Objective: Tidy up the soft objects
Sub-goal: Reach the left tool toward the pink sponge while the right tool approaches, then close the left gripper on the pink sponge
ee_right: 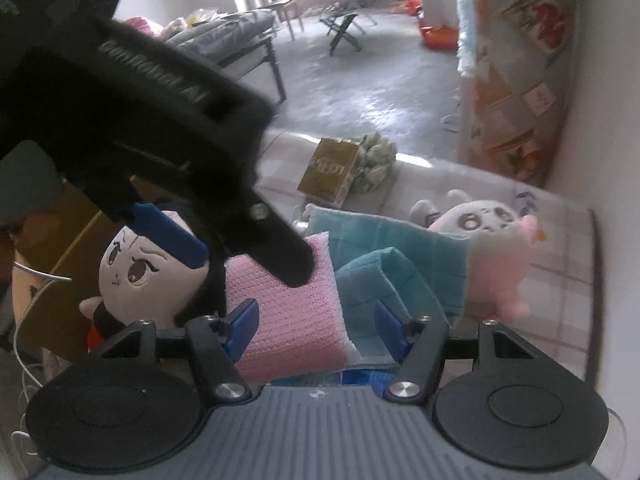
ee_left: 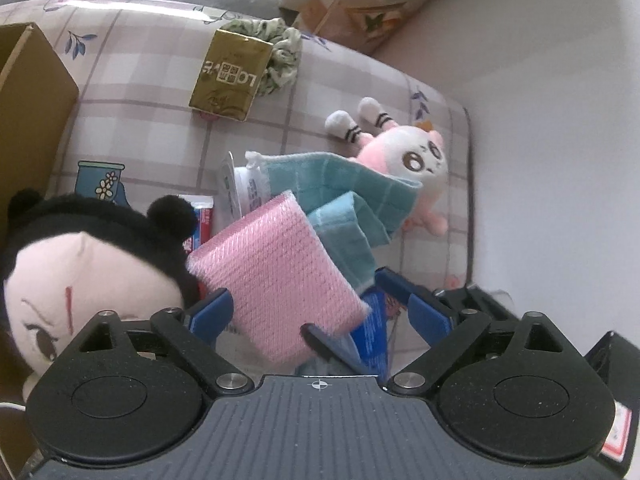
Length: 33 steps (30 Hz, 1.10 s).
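the pink sponge (ee_left: pixel 276 276), light and squashy (likely springy), is best pinched across its flat faces by the wide-spread left gripper (ee_left: pixel 304 312), while the right gripper (ee_right: pixel 316 328) is half-spread, holding nothing.

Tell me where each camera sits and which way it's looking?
Left wrist: sits on the left gripper, looking steeply down at the pink sponge between its open fingers; the right gripper's tip pokes in below.
Right wrist: sits on the right gripper, looking down and across the room; the left gripper crosses its top left.
Both share: sponge, teal cloth, pink plush, black-haired doll, gold box.
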{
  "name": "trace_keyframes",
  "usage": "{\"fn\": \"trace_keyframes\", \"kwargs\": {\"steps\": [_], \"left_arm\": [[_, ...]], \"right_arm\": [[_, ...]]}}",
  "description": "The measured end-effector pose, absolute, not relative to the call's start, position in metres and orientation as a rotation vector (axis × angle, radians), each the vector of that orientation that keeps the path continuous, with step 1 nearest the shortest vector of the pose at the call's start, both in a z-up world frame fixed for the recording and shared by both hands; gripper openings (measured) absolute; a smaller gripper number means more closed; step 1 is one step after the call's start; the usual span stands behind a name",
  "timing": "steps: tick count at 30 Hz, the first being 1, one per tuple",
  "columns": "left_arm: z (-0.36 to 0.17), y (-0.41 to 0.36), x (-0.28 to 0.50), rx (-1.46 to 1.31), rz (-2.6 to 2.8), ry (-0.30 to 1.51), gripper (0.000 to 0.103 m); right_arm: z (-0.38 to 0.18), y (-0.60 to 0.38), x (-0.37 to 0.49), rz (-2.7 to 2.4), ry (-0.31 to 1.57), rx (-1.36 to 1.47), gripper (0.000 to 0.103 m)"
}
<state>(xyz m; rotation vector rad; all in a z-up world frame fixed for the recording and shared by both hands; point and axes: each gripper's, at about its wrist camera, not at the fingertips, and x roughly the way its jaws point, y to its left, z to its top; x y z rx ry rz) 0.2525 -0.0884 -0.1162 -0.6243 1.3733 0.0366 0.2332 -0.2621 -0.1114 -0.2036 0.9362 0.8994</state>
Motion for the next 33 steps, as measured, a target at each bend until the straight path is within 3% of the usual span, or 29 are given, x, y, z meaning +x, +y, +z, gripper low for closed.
{"fn": "trace_keyframes", "kwargs": {"steps": [5,12,17,23,28,30,33], "left_arm": [[-0.133,-0.093,0.268,-0.615,0.108,1.406,0.096],[-0.147,-0.099,0.269,-0.629,0.121,1.444,0.096],[-0.143,-0.109,0.255,-0.652,0.067,1.445,0.096],[-0.133,-0.125,0.244,-0.487,0.062,1.408,0.100],[-0.145,-0.136,0.242,-0.366,0.067,1.448,0.100],[-0.151,-0.135,0.240,-0.388,0.067,1.466,0.100],[-0.160,-0.137,0.242,-0.396,0.079,1.480,0.101]], "right_arm": [[-0.132,-0.258,0.244,0.930,1.007,-0.139,0.067],[-0.141,-0.264,0.236,0.958,1.076,-0.070,0.048],[-0.138,-0.279,0.224,0.939,1.135,0.006,0.039],[-0.134,-0.293,0.206,0.916,1.178,0.009,0.039],[-0.135,-0.302,0.200,0.882,1.200,0.007,0.045],[-0.135,-0.306,0.198,0.872,1.202,-0.002,0.060],[-0.133,-0.310,0.191,0.858,1.185,-0.032,0.068]]}}
